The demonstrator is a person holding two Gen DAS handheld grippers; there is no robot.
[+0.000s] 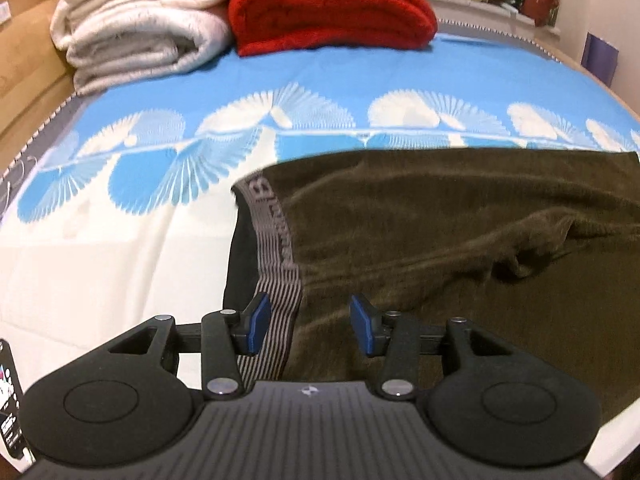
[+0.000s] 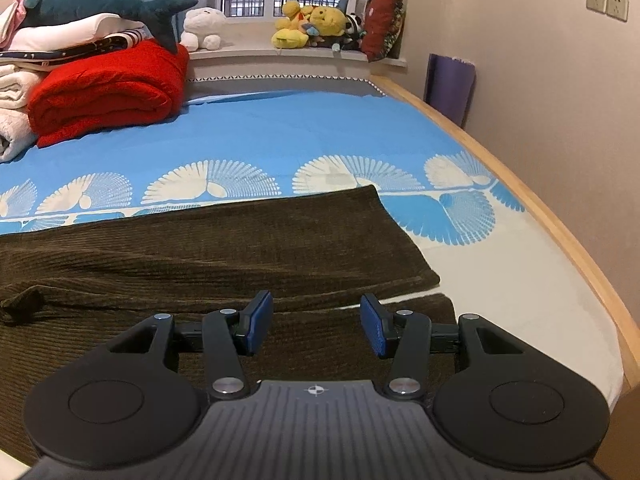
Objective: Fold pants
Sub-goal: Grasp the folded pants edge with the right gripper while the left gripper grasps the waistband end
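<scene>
Dark olive corduroy pants (image 1: 440, 232) lie flat across the bed, with the grey striped waistband (image 1: 276, 240) to the left. My left gripper (image 1: 310, 326) is open and empty, just above the waistband end near the front edge. In the right wrist view the two pant legs (image 2: 240, 248) lie side by side, their hems (image 2: 424, 280) to the right. My right gripper (image 2: 316, 328) is open and empty, over the near leg close to its hem.
The bed has a blue and white patterned sheet (image 1: 320, 80). A folded red blanket (image 1: 332, 12) and cream blankets (image 1: 140, 20) are stacked at the far side. The wooden bed edge (image 2: 560, 232) runs along the right. Plush toys (image 2: 312, 24) sit on the window sill.
</scene>
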